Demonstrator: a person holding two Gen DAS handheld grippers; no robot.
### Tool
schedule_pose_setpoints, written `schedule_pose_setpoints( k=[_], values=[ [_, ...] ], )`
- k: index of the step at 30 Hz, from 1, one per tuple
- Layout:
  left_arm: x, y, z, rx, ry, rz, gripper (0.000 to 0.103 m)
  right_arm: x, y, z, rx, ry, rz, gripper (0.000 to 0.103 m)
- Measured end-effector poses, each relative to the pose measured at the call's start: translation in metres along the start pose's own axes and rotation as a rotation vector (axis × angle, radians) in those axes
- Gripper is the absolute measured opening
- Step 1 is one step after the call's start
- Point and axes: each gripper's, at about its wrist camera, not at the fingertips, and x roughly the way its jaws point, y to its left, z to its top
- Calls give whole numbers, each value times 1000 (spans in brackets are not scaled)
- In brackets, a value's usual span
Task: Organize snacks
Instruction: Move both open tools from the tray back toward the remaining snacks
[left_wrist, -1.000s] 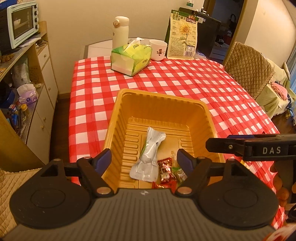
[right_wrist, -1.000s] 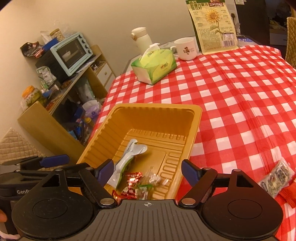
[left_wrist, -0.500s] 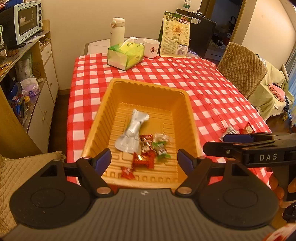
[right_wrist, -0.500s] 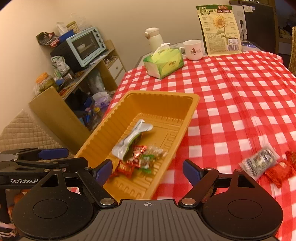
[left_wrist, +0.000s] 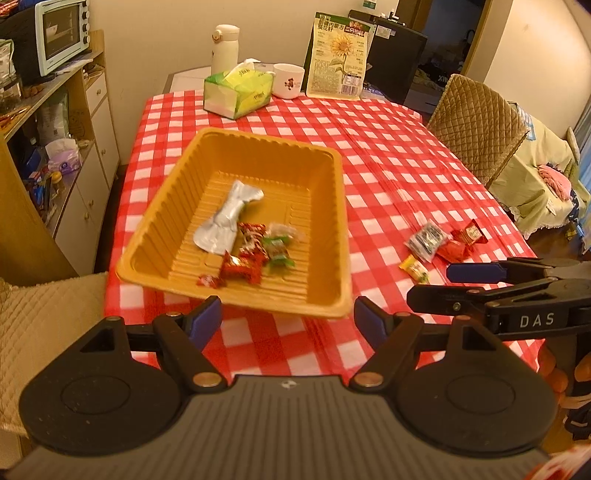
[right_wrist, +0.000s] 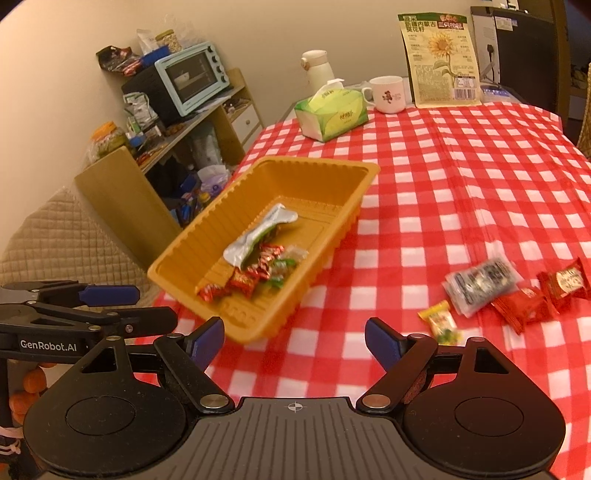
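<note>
Pulled both hands back, so the orange ribbed plastic tray (left_wrist: 334, 206) with its silver pouch (left_wrist: 227, 218) and red candies (left_wrist: 242, 271) now sits farther off on the red-and-white checked tablecloth (right_wrist: 461, 206). My left gripper (left_wrist: 288, 319) and right gripper (right_wrist: 294, 341) are both spread, gripping nothing. Loose wrapped snacks (right_wrist: 517, 295) lie right of the tray.

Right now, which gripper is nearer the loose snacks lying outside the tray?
Right. The right gripper sits just short of the loose snacks, to their left; the left gripper faces the yellow tray, farther away.
</note>
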Motion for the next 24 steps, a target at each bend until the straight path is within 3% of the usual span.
schedule_pose_setpoints(
  k=[24],
  values=[
    [32,-128,-27,-33,63,31,77,-61,-116,-28,16,62,-34,83]
  ],
)
